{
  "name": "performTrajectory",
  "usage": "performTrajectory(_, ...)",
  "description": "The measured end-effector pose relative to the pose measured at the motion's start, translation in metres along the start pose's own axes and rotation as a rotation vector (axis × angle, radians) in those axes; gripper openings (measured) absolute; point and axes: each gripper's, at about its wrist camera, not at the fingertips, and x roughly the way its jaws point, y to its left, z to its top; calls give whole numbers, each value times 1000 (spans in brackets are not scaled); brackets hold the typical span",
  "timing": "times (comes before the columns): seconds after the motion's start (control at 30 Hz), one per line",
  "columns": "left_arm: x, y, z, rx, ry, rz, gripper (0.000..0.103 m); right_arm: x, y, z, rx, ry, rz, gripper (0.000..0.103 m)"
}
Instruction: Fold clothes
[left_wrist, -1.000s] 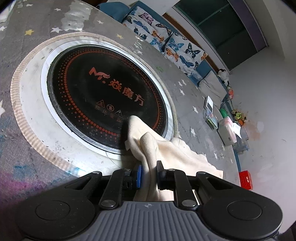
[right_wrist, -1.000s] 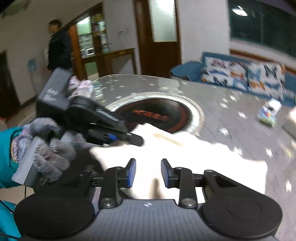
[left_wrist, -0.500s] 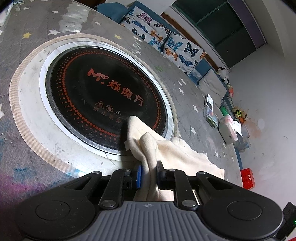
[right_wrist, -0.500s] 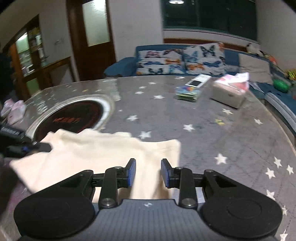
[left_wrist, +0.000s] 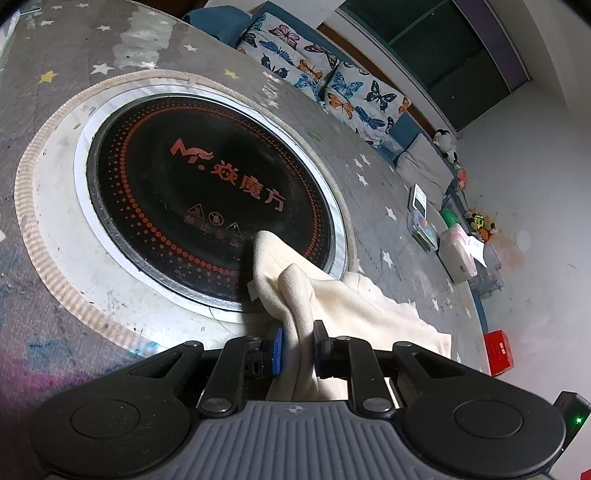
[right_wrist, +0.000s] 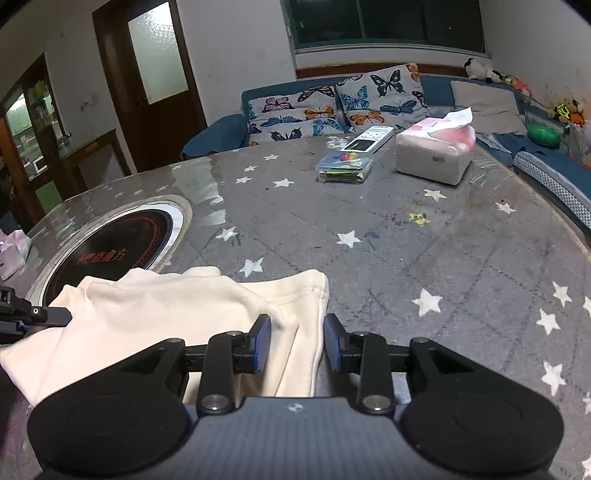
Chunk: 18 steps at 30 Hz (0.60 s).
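Garment: we see a cream garment (right_wrist: 155, 310) lying on the desk (right_wrist: 424, 236), one end draped over the rim of the round black cooktop (left_wrist: 207, 192) set into the desk, the other end with its stitched hem near our right side.
Left hand-held gripper (left_wrist: 295, 345): clenched on a bunched fold of the cream garment, the cloth rising between the blue pads and spilling forward onto the cooktop.
Right hand-held gripper (right_wrist: 296, 345): its jaws stand apart, straddling the hemmed edge; the cloth passes between the pads, but we see a gap on either side, so we judge it released, not pinching.
Handling: we judge the fabric soft, light and limp, fleece-like; it will sag and crease wherever it hangs free, and it carries no shape of its own.
Slip: the knit looks grippy rather than slick, though a thin single layer could slide out of a loose pinch.
Where to hold: we favour the stitched hem and the corners, where doubled cloth gives the pads more to bite.
Risk: a bunched pinch like the left one gathers several layers, so the fold line may come out crooked.
Fold stage: the cloth lies rumpled in overlapping layers; we cannot tell how far the folding stands.
Nearby: a tissue box (right_wrist: 436, 155) stands well apart.
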Motion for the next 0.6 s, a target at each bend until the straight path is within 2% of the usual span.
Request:
performTrajectory(0.13,0,-1,0,4,2,0,18,-1,1,1,3,3,15,19)
performTrajectory(0.23,1,-2,0,11,1,5,17,-2,4,1,-3,-5,13,13)
performTrajectory(0.6,-4,-17,1,67,-21,20,16,-18,10,4,-24,-61,-5,10)
